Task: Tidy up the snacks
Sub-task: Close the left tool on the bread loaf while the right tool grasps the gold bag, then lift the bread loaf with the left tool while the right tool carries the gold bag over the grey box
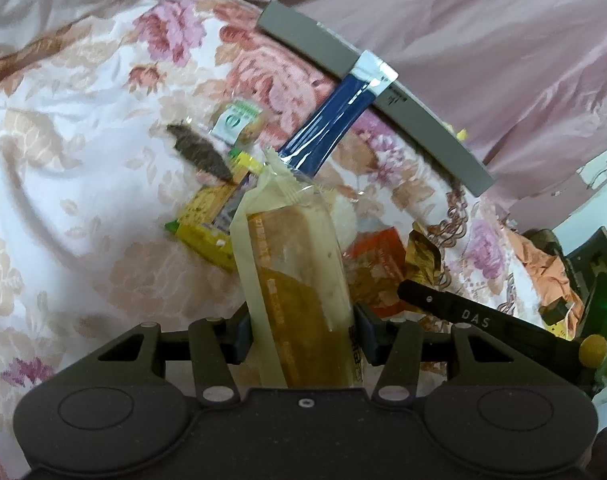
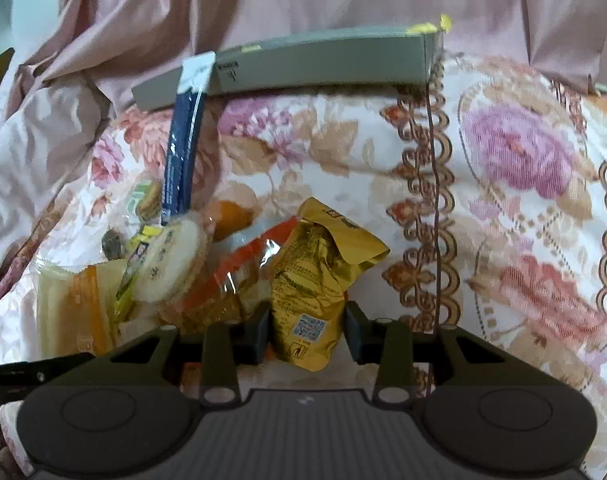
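Gripping a long cream-and-orange snack bar (image 1: 299, 280), our left gripper (image 1: 301, 338) has both pads pressed to its wrapper; it looks light, crinkly, slippery, best held mid-length. Our right gripper (image 2: 307, 334) straddles a gold foil pouch (image 2: 315, 280), one finger touching, the other apart, so not yet pinching. Both lie in the snack heap on the floral bedspread (image 2: 523, 200), a grey box (image 2: 303, 64) beyond.

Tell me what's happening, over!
Left gripper shut on cream bread packet. Right gripper fingers around gold pouch, small gap showing. Blue stick leans on grey box. Snack pile crowds both.
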Demonstrator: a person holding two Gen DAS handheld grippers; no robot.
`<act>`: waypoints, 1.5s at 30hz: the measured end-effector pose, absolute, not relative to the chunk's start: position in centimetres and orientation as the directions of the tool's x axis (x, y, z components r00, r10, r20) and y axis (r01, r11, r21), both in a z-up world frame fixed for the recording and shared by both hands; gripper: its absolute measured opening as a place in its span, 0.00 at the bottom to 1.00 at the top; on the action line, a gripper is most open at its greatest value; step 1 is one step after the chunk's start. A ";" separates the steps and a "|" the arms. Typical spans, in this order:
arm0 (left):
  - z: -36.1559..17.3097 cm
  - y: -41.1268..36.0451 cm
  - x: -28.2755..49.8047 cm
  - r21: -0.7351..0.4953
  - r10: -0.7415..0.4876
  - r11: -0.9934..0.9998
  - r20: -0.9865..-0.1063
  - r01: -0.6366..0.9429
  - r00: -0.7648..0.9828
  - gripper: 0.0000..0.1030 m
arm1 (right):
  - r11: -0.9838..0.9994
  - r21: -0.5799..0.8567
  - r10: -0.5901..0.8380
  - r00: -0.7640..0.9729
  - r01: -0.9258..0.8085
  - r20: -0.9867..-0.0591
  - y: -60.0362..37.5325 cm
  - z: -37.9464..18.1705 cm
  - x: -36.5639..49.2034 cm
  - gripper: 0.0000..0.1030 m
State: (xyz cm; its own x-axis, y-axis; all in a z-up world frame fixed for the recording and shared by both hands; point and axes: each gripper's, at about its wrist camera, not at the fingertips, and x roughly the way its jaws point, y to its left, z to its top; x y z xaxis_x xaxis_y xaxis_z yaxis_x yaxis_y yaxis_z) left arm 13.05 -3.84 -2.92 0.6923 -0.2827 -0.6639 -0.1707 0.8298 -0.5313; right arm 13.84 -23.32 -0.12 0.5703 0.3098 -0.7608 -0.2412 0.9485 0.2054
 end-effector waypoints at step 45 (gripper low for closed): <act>-1.3 -5.6 16.8 -0.545 -0.326 0.834 -0.613 -0.086 0.719 0.51 | 0.902 0.399 0.428 0.475 -0.167 -0.769 -27.6 -0.2 14.3 0.80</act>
State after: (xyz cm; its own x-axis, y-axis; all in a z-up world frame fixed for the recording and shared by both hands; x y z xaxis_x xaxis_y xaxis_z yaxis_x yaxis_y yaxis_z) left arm 16.78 -5.62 -1.33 0.7191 -0.3264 -0.6135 -0.0860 0.8343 -0.5446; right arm 14.25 -27.62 -0.18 0.4751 0.4282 -0.7687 -0.1665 0.9016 0.3993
